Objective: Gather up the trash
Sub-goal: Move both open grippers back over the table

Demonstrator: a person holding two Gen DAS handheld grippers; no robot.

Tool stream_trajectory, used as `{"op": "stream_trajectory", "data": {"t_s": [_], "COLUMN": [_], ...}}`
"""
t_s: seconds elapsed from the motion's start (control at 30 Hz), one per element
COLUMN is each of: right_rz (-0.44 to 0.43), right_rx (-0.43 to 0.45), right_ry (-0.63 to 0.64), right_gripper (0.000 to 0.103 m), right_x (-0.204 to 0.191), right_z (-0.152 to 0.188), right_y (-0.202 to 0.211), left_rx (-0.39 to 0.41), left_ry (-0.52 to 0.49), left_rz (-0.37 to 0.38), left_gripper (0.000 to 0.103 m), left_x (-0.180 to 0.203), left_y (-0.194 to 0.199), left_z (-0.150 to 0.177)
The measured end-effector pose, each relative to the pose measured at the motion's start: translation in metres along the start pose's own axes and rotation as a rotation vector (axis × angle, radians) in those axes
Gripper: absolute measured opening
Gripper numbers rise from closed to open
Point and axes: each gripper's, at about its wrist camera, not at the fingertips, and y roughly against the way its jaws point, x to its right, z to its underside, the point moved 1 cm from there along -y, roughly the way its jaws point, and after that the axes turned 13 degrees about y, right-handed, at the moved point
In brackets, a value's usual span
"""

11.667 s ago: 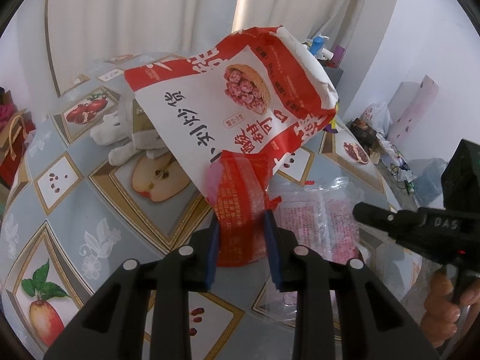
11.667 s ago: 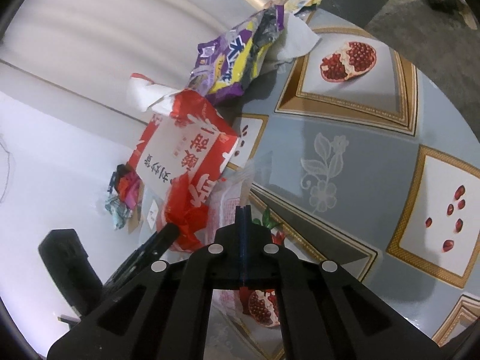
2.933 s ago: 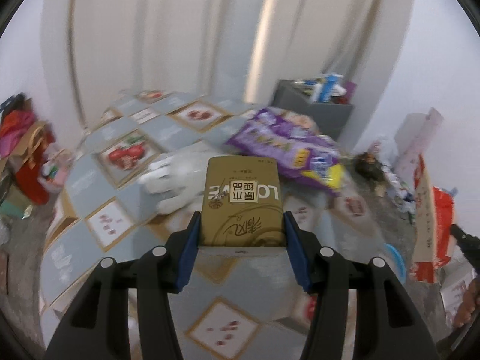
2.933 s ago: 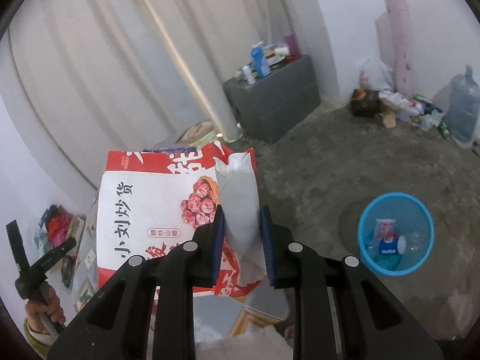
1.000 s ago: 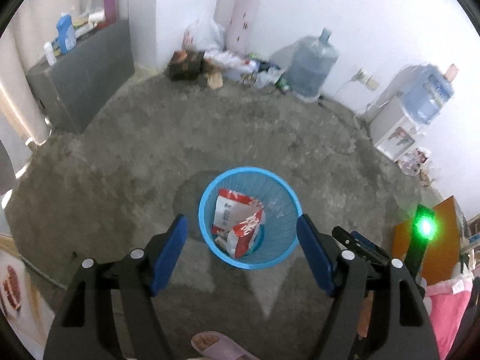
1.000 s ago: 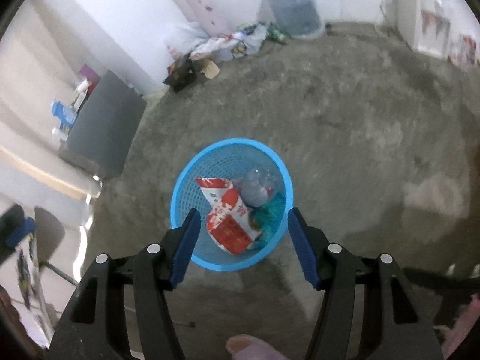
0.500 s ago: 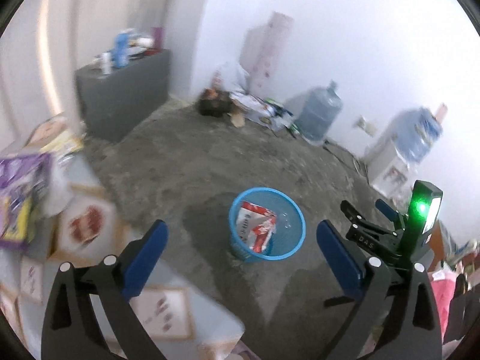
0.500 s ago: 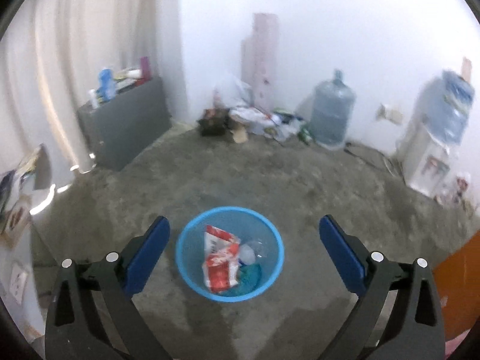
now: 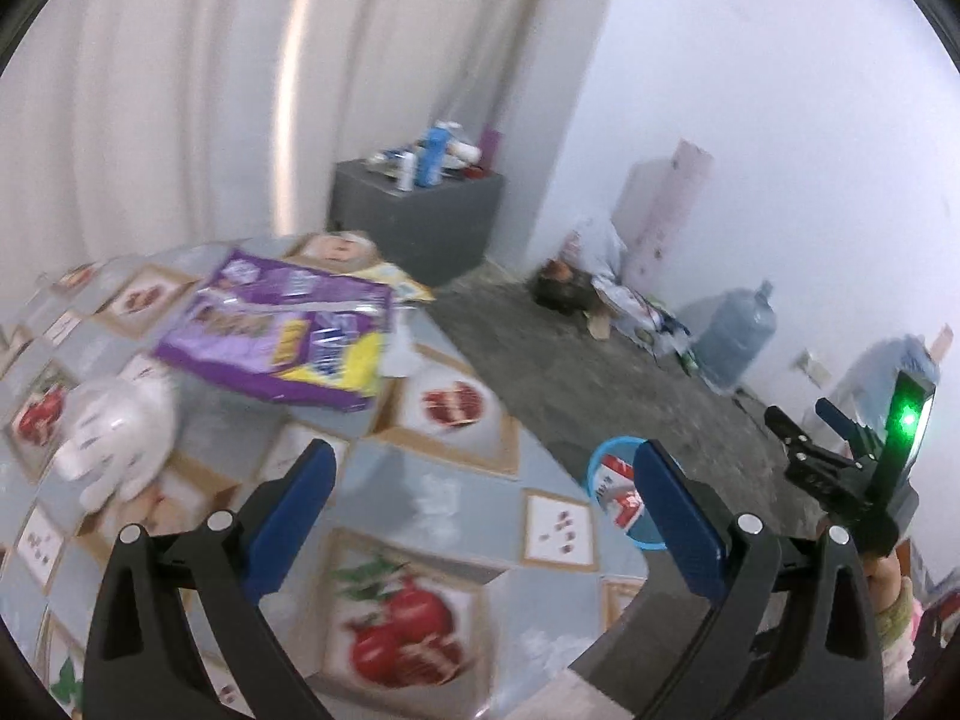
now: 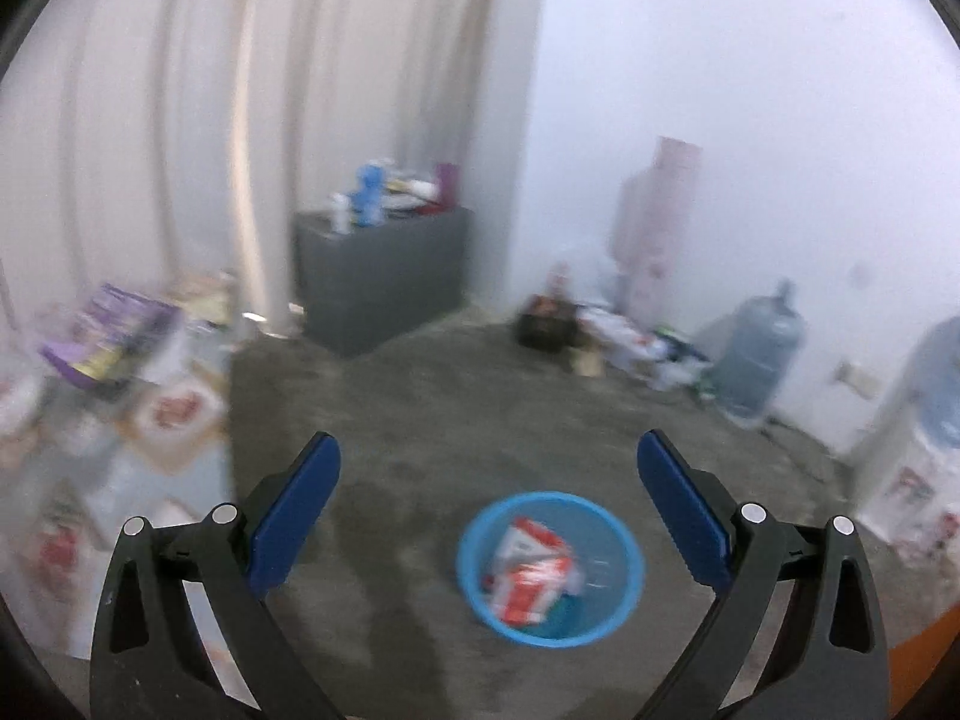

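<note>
Both grippers empty, jaws spread wide, between table and bin

The left gripper [image 9: 480,498] hangs over the fruit-patterned tablecloth table [image 9: 420,480], the right gripper [image 10: 486,504] over the floor. The round blue plastic bin [image 10: 549,576] holds a red-and-white packet [image 10: 528,576]. A purple-and-yellow foil snack bag [image 9: 282,348] and crumpled white plastic glove [image 9: 117,426] lie on the table; slick foil might slide off the edge if nudged.

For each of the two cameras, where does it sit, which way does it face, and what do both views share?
Left wrist: on the left gripper, jaws open, facing the table with the purple bag; the right gripper shows.
Right wrist: on the right gripper, open, facing the floor and corner.
Shared: blue bin, grey cabinet, water jug.
</note>
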Motion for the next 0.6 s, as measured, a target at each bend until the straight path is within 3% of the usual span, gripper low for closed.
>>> {"op": "stream_trajectory", "data": {"t_s": [0.3,0.37,0.6], "right_rz": [-0.240,-0.290,-0.542], "right_rx": [0.123,0.120,0.029], "right_ry": [0.008,0.021,-0.040], "right_gripper": [0.095,0.095,0.094], "right_x": [-0.063,-0.078,-0.128], "right_z": [-0.051,-0.062,-0.098], "right_y": [0.013,0.009,-0.029], "left_rx": [0.131,0.168,0.234], "left_ry": [0.056,0.066,0.065], "left_rz": [-0.048,-0.056,-0.197], "left_gripper": [0.097,0.097,0.097], "left_x": [-0.079,-0.098,-0.156], "left_y": [0.049,0.056,0.056], "left_z": [0.002,0.001,-0.009]}}
